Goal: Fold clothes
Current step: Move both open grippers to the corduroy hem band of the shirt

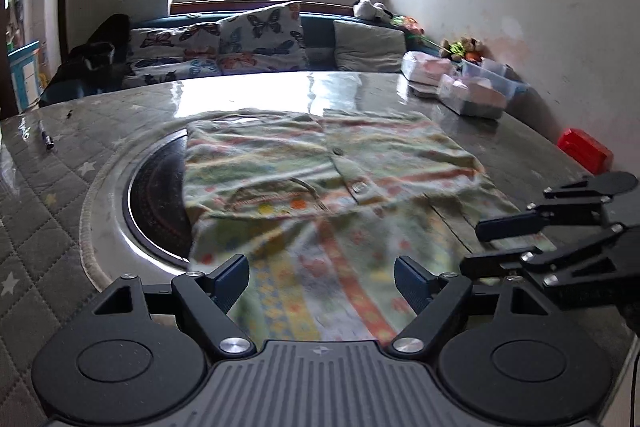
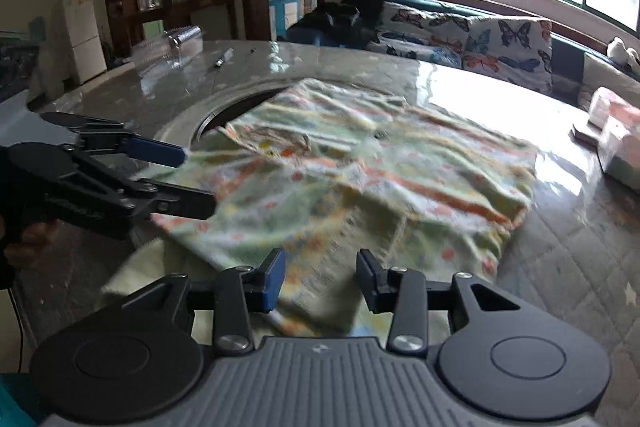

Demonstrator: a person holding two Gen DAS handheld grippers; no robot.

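A light green patterned child's garment (image 1: 320,187) with orange and yellow stripes and buttons lies partly folded on the table, its near part reaching toward me. It also shows in the right wrist view (image 2: 360,179). My left gripper (image 1: 322,279) is open just above the garment's near hem, nothing between its pads. My right gripper (image 2: 320,277) is open over the garment's near edge; it shows from the side in the left wrist view (image 1: 472,247), at the garment's right edge. The left gripper shows in the right wrist view (image 2: 196,179), jaws apart at the garment's left edge.
The table (image 1: 60,227) has a quilted grey star cover and a round inset black hotplate (image 1: 160,195) partly under the garment. A pen (image 1: 46,137) lies far left. Clear plastic boxes (image 1: 468,87) and a red box (image 1: 586,149) stand at the right. A sofa with butterfly cushions (image 1: 260,39) is behind.
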